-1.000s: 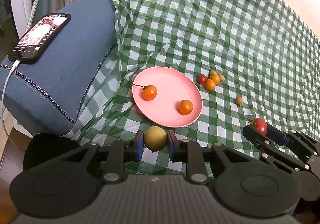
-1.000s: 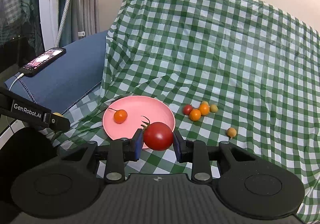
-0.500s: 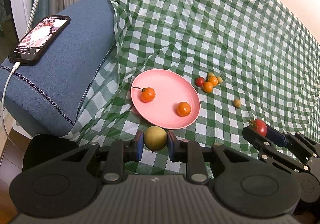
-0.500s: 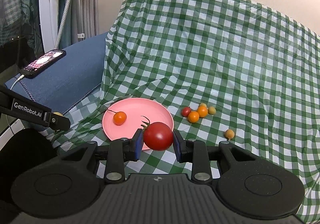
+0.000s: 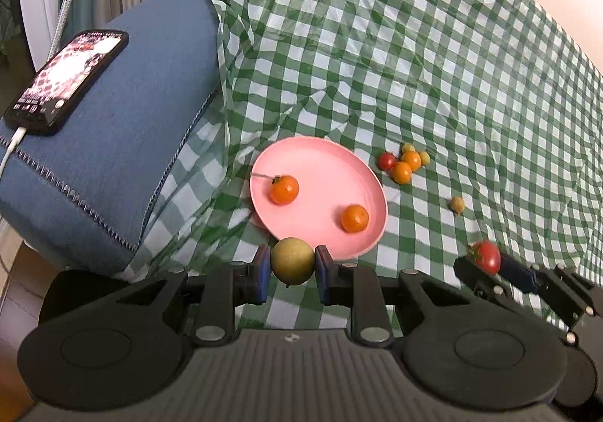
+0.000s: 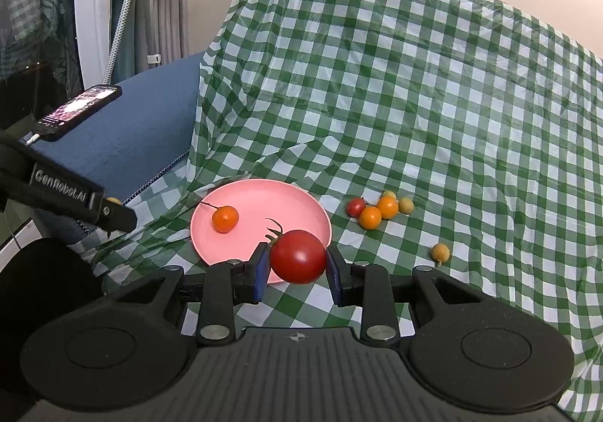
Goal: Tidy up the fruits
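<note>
While over the pink plate (image 5: 324, 173): left gripper (image 5: 293, 263) clamped on yellow-green fruit (image 5: 293, 260), right gripper (image 6: 297, 260) on red tomato (image 6: 297, 256).

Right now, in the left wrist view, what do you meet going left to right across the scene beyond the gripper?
Black smartphone on the blue cushion → round pink plate → cluster of small red and orange tomatoes → lone small yellow fruit → large red tomato held in the right gripper.
</note>
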`<act>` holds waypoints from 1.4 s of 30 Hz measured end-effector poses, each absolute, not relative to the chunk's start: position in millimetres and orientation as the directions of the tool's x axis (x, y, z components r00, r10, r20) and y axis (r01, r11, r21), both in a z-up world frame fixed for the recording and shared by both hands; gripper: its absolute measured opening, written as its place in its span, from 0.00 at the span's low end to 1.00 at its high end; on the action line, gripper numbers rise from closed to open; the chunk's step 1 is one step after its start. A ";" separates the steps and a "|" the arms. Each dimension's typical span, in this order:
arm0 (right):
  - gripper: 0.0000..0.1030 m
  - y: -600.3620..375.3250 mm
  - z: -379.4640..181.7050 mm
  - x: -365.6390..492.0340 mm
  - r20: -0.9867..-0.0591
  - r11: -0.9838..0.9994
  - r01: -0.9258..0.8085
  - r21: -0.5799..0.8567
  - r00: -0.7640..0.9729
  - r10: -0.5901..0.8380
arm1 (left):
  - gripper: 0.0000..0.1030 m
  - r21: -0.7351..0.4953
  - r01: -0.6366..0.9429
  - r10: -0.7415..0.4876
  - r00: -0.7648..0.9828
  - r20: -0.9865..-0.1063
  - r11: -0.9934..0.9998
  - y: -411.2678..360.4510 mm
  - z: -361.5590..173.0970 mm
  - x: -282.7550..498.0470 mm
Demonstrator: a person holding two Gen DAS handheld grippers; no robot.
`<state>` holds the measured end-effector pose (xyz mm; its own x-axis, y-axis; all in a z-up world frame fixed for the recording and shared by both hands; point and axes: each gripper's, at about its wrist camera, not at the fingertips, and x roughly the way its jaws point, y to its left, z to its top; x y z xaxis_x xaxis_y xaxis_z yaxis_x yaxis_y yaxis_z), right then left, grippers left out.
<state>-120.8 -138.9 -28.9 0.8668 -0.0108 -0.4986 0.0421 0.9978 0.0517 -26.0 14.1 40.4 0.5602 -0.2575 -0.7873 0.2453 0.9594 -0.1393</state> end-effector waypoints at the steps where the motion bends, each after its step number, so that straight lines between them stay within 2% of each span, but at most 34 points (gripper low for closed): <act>1: 0.32 -139.6 -29.8 -116.1 -0.500 0.998 0.041 0.055 0.866 -0.008 | 0.26 -0.138 0.243 -0.255 0.562 -0.787 0.960 12.1 40.2 -20.6; 11: 0.32 -144.6 -44.1 -55.0 -0.514 0.997 0.029 0.068 0.858 0.010 | 0.26 -0.116 0.220 -0.224 0.569 -0.792 0.969 -13.7 30.5 43.0; 20: 0.32 -148.6 -72.2 -1.5 -0.572 0.998 0.015 0.061 0.820 0.023 | 0.26 -0.070 0.230 -0.186 0.531 -0.827 0.971 -41.0 -5.7 92.4; 36: 0.32 -137.6 -106.4 39.6 -0.634 0.998 -0.052 0.017 0.772 0.051 | 0.27 -0.007 0.240 -0.122 0.468 -0.875 0.971 -50.0 -60.2 128.4; 38: 0.39 -137.9 -103.7 39.3 -0.626 0.998 -0.058 0.021 0.778 0.058 | 0.44 -0.031 0.244 -0.145 0.467 -0.872 0.969 -47.1 -58.5 129.3; 40: 0.67 -138.3 -98.9 35.3 -0.604 0.998 -0.057 0.011 0.795 0.052 | 0.97 -0.037 0.233 -0.152 0.494 -0.856 0.972 -44.4 -51.8 126.6; 42: 0.77 -137.7 -93.5 28.0 -0.585 0.998 -0.068 -0.011 0.809 0.049 | 1.00 -0.024 0.214 -0.143 0.558 -0.818 0.977 -41.6 -41.9 119.0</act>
